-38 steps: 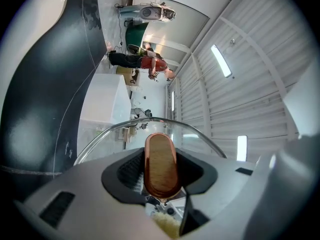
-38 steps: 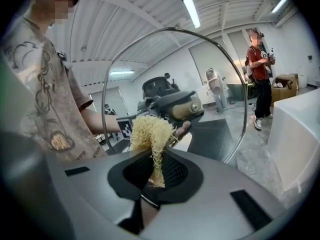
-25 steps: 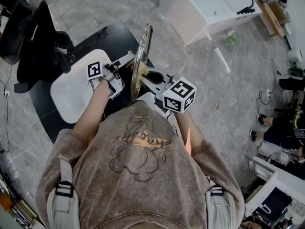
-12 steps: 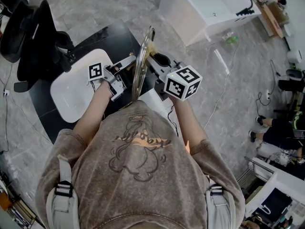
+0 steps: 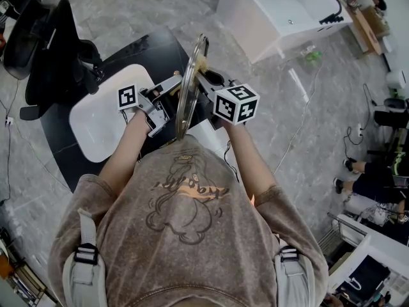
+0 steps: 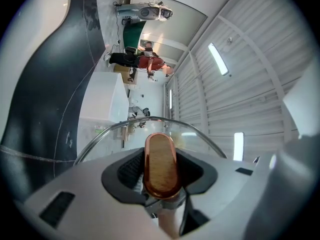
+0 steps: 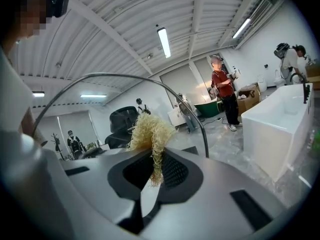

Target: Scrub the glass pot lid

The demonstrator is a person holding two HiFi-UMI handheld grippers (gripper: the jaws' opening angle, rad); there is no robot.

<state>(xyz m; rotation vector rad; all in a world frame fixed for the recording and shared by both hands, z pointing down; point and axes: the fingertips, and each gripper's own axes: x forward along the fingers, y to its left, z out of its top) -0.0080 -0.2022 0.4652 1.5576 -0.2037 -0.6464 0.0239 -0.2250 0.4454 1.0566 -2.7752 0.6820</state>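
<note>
Lid on edge: the glass pot lid (image 5: pixel 189 75) stands upright in the air in front of my chest. In the head view its metal rim shows as a thin line running from near my shirt up and away from me. My left tongs (image 5: pixel 171 84) come at it from the left face. In the left gripper view the jaws stand part-way closed and are clamped on the copper-coloured knob (image 6: pixel 160 164), with the glass arching just behind it.

My right tongs (image 5: pixel 204 77) are on the other face. Their jaws are almost together, pinching a tuft of pale yellow fibrous scrubber (image 7: pixel 150 131). The loose end of the tuft lies against the lid close to its far, upper rim (image 5: pixel 202 62). In the right gripper view the rim curves over the scrubber, with clear glass (image 7: pixel 100 99) beside it.

The two pairs of tongs are near each other, parted only by the lid.

Below and to the left lie a white basin (image 5: pixel 96 130) and the black counter (image 5: pixel 150 47) around it, both well under the lid's lower edge. A black chair (image 5: pixel 51 50) stands well apart on the left. A white tub unit (image 5: pixel 275 11) stands well apart beyond. To the right there is only open grey floor (image 5: pixel 319 120).
</note>
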